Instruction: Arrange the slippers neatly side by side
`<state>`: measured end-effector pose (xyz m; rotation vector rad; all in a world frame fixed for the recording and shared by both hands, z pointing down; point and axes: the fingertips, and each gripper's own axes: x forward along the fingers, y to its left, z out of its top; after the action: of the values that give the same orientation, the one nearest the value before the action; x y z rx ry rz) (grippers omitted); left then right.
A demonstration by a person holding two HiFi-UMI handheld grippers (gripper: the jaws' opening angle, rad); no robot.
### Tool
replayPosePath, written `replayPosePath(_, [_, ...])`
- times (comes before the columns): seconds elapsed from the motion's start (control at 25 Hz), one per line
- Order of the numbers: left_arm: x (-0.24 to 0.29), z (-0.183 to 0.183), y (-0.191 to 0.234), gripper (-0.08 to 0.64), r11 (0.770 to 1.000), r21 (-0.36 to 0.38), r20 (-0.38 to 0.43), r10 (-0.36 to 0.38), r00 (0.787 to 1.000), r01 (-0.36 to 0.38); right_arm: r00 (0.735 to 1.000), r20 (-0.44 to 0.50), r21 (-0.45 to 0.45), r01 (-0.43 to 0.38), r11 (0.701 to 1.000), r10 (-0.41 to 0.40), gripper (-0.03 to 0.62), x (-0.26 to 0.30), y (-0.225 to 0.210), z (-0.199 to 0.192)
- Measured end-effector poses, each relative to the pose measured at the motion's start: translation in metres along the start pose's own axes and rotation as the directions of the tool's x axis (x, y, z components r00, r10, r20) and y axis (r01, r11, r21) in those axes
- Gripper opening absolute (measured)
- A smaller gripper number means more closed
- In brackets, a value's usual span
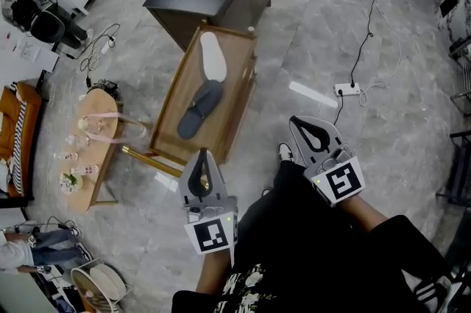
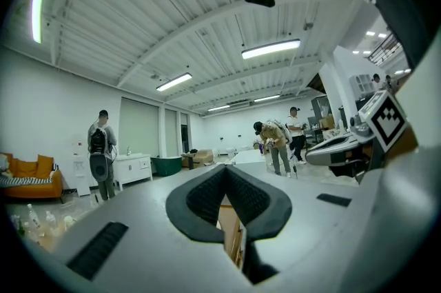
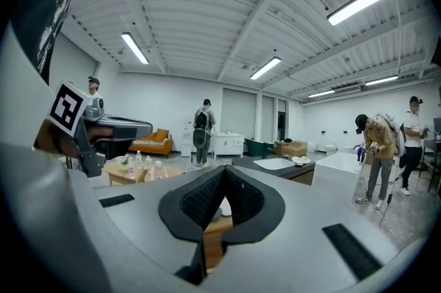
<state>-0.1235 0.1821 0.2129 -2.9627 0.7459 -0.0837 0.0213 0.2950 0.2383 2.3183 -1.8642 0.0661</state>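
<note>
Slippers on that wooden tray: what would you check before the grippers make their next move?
1. Both slippers visible: ok; white slipper and grey slipper lie in the wooden tray.
2. Side by side: not ok, they lie end to end.
3. Left gripper empty: ok, jaws shut.
4. Right gripper empty: ok, jaws shut.
5. Grippers at the slippers: not ok, both short of the tray.

Worn: black clothing [image 1: 294,238], white floral print [image 1: 246,280] | left hand-held gripper [image 1: 202,155], right hand-held gripper [image 1: 294,121]: grey shells, black pads [image 2: 203,198], black-and-white marker cubes [image 1: 212,236]
</note>
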Motion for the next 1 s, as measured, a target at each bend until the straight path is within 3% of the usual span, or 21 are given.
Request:
replayPosePath(0.4, [0.043,0.013,-0.005,0.002,0.997,0.025,-0.011,0.071,0.997,-0.071,0.997,0.015,0.030,-0.074,0.997,0.073,-0.002,0.038,-0.042,0.009])
replayPosePath(0.6, [0.059,0.004,-0.016,0.002,0.996,0.038,-0.071,0.080,0.994,-0.078,0.995,0.011,0.029,-0.099,0.995,0.099,-0.002,0.051,-0.061,0.004])
replayPosePath(1.0, [0.092,-0.005,-0.035,0.002,0.988,0.008,-0.104,0.154,0.983,-0.153,0.981,0.003,0.024,-0.195,0.981,0.195,-0.002,0.083,-0.090,-0.002])
